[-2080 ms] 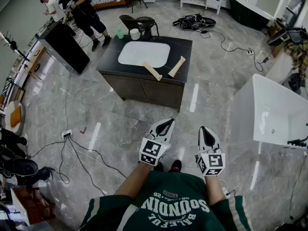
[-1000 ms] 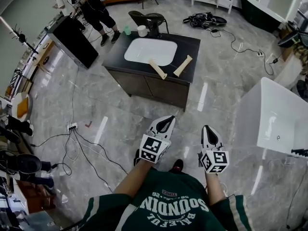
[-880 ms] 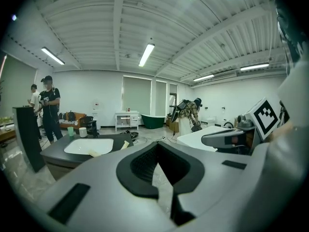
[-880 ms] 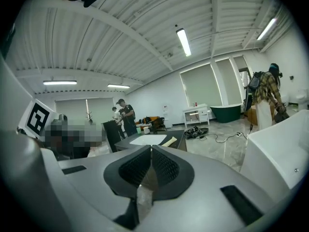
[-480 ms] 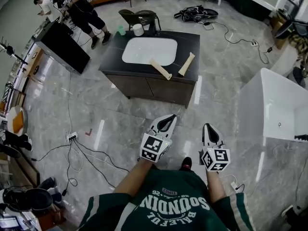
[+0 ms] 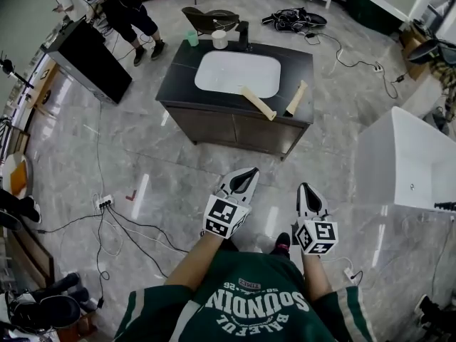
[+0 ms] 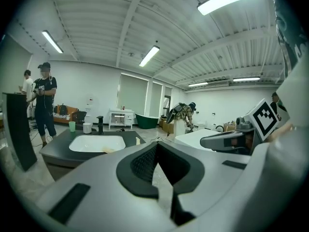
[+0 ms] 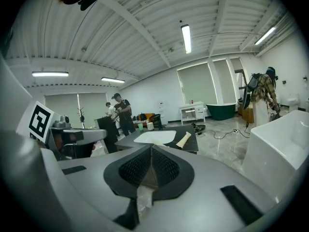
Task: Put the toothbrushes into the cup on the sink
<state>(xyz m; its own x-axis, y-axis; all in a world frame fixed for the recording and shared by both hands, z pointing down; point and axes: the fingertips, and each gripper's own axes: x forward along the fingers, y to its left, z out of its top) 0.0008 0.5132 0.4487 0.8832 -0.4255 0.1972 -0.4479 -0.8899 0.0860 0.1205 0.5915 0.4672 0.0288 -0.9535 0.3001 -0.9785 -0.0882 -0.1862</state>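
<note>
A dark vanity counter (image 6: 184, 77) with a white basin (image 6: 237, 73) stands ahead of me across the floor. Two long beige toothbrushes lie on its near right part, one (image 6: 258, 103) slanting by the basin and one (image 6: 296, 98) at the right edge. A green cup (image 6: 192, 39) and a white cup (image 6: 219, 39) stand at the far rim beside a black tap (image 6: 244, 35). My left gripper (image 6: 242, 179) and right gripper (image 6: 306, 191) are held out over the floor, well short of the vanity, both shut and empty. The right gripper view shows a toothbrush (image 8: 183, 139) beyond its closed jaws (image 8: 151, 149).
A white bathtub (image 6: 406, 162) stands at the right. At the left are a black panel (image 6: 89, 59) and two people (image 6: 132, 6). Cables (image 6: 107, 212) run over the grey floor at the left. A dark chair (image 6: 206, 16) sits behind the vanity.
The vanity has drawn nearer and shifted right in the head view. Both grippers keep their place in front of me, still shut.
</note>
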